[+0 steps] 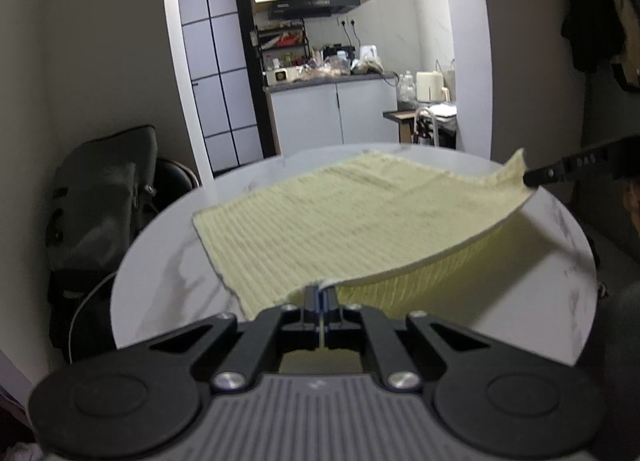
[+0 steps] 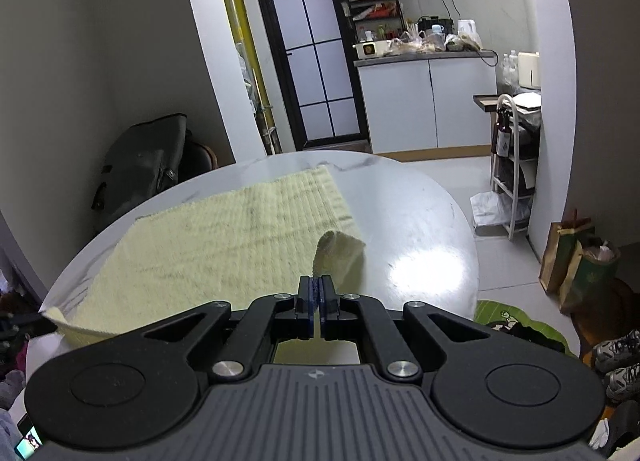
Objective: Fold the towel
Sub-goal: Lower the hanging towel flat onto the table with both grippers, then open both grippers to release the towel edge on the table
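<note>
Towel (image 1: 320, 217) lay on the table (image 1: 160, 273), its 2 near corners lifted: left gripper (image 1: 321, 293) and right gripper (image 2: 317, 285) each pinched 1.

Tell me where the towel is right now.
The yellow towel lies on the round marble table, its near edge lifted, corners pinched by the left gripper and right gripper.

Towel (image 2: 224, 237) on round table (image 2: 420, 229), near edge lifted; bag (image 2: 140, 165) at 10 o'clock (on chair); kitchen counter (image 2: 424, 57) beyond, 1 o'clock.
</note>
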`<action>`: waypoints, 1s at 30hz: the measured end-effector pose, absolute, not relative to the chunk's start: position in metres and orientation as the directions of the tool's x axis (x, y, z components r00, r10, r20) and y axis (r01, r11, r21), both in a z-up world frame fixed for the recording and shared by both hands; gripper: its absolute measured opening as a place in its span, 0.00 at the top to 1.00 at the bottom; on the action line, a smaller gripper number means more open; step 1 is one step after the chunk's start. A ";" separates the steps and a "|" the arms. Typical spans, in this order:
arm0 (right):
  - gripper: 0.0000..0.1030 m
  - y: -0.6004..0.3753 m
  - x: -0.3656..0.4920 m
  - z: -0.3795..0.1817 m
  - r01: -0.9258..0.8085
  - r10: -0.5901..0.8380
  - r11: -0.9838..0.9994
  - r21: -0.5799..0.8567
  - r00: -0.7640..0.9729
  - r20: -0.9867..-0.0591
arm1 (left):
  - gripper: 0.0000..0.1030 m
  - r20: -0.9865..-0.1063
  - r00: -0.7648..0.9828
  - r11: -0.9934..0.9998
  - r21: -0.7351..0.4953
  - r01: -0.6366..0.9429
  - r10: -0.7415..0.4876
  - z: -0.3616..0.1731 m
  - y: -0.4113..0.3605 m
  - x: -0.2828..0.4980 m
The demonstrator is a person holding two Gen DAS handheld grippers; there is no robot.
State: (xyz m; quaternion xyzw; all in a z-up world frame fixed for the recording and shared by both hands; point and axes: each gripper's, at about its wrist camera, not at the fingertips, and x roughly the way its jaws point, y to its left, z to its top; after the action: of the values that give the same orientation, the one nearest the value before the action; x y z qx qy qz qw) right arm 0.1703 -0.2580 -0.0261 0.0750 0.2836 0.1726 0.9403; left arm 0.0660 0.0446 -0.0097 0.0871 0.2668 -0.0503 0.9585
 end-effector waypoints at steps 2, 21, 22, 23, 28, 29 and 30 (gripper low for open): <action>0.97 -0.262 0.168 -0.033 -0.276 0.363 0.931 0.241 0.774 -0.518 | 0.98 -0.532 0.845 0.978 0.140 0.156 -0.058 -0.015 0.042 0.063; 0.95 -0.271 0.149 -0.057 -0.199 0.303 0.950 0.240 0.767 -0.566 | 0.92 -0.576 0.810 0.977 0.084 0.196 -0.113 -0.031 0.046 0.039; 0.95 -0.270 0.148 -0.057 -0.202 0.302 0.951 0.233 0.767 -0.567 | 0.92 -0.578 0.808 0.977 0.080 0.200 -0.118 -0.030 0.046 0.036; 0.95 -0.269 0.147 -0.057 -0.206 0.301 0.952 0.226 0.767 -0.567 | 0.90 -0.580 0.806 0.976 0.075 0.204 -0.123 -0.030 0.046 0.034; 0.94 -0.266 0.142 -0.057 -0.222 0.300 0.954 0.203 0.765 -0.570 | 0.76 -0.579 0.805 0.980 0.045 0.195 -0.133 -0.025 0.054 0.027; 0.94 -0.266 0.142 -0.057 -0.223 0.301 0.953 0.204 0.764 -0.571 | 0.67 -0.576 0.807 0.981 0.043 0.187 -0.129 -0.024 0.056 0.026; 0.94 -0.267 0.142 -0.057 -0.223 0.301 0.953 0.203 0.764 -0.571 | 0.59 -0.569 0.813 0.984 0.035 0.177 -0.126 -0.021 0.058 0.024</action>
State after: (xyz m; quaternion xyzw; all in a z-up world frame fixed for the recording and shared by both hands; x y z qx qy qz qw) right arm 0.1416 -0.2667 -0.0571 0.0616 0.3139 0.1399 0.9371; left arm 0.0245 0.0583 -0.0211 0.0429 0.2953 -0.0797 0.9511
